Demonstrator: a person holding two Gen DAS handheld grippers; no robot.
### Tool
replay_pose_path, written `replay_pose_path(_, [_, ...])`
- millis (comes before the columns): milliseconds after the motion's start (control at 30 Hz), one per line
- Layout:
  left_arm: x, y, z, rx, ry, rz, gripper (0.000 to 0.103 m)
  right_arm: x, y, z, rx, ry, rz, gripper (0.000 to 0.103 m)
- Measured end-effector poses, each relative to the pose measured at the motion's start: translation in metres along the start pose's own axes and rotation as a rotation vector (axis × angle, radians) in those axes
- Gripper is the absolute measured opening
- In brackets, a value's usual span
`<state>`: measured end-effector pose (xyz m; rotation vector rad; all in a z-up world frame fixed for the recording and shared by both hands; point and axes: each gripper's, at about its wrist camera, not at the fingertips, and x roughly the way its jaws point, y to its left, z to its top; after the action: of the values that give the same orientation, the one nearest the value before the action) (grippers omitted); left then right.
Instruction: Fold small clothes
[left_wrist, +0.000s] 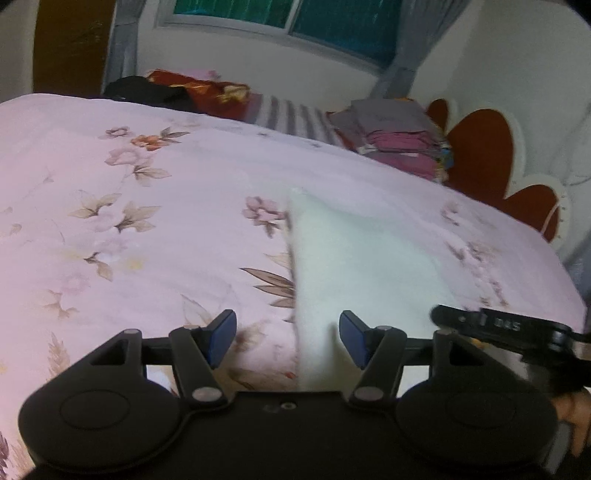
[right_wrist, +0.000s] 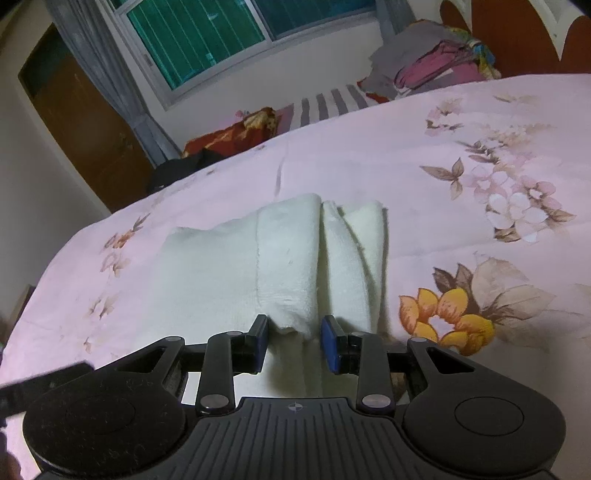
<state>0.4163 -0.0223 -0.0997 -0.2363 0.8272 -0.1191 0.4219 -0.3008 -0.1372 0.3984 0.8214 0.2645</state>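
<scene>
Here, one white cloth (right_wrist: 280, 266), folded into several layers, lies on the bed's pink floral cover (right_wrist: 443, 140). The left tongs (left_wrist: 288, 338) are spread wide above its near edge, gripping nothing, and the right tongs (right_wrist: 294, 341) stand parted around a raised fold at the cloth's near end, pads not visibly pressing it. The only writing, on the right tool's arm in the left view, is too blurred to read.

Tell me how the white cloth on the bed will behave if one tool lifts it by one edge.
The white cloth probably goes floppy: it already lies in soft folds. Its fuzzy, towel-like surface suggests it grips rather than slips. It looks light, so it may drag across the floral bedcover.
</scene>
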Motion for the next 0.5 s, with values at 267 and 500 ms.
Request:
replay_pose_path(267, [0.011, 0.001, 0.001, 0.025, 0.013, 0.002, 0.061, 0.011, -0.002, 0.005, 0.042, 0.038, 0.027, 0.031])
replay_pose_path(500, [0.024, -0.005, 0.005, 0.039, 0.016, 0.001, 0.061, 0.008, 0.002, 0.005, 0.023, 0.039, 0.04, 0.012])
